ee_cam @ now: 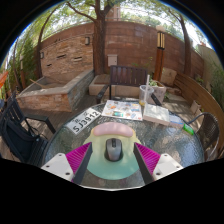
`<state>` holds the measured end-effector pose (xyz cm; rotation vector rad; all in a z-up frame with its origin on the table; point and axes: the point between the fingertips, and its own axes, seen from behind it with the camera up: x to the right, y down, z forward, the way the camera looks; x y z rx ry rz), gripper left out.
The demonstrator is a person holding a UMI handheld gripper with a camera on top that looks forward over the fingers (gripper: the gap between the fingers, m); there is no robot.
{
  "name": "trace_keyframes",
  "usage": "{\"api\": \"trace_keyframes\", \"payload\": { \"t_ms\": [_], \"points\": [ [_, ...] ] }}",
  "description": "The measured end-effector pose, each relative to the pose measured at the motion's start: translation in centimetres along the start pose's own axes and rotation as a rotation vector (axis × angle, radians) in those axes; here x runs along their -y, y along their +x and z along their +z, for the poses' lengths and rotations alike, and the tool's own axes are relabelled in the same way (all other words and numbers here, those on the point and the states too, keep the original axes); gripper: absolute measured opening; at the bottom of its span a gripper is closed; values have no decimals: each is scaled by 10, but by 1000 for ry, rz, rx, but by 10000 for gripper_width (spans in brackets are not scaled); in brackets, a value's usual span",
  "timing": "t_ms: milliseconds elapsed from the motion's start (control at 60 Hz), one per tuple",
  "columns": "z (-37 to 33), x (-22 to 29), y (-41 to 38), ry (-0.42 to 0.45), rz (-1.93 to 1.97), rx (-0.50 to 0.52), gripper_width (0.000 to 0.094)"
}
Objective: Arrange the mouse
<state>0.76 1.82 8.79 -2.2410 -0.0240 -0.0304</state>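
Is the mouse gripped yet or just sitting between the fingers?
Cannot tell. The mouse sits upright between the gripper fingers on the glass table, but contact at its sides isn't clear.

Dark grey computer mouse [113, 149] with a lighter grey middle strip lay on a pale green, glassy round tabletop [150, 135]. Gripper [113, 160] fingers white, their inner pads [81, 157] magenta. Low brick wall [130, 45] behind was reddish-brown. White printed papers [122, 110] carried patches of green and red. Tree foliage [150, 10] was green.
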Motion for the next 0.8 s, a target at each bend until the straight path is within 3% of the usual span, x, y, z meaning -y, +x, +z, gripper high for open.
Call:
{"api": "trace_keyframes", "payload": {
  "t_ms": [200, 400, 800],
  "points": [
    [-129, 3, -21, 33, 34, -69, 855],
    [-221, -29, -42, 33, 37, -128, 853],
    [-280, -52, -72, 40, 25, -143, 853]
  ]
}}
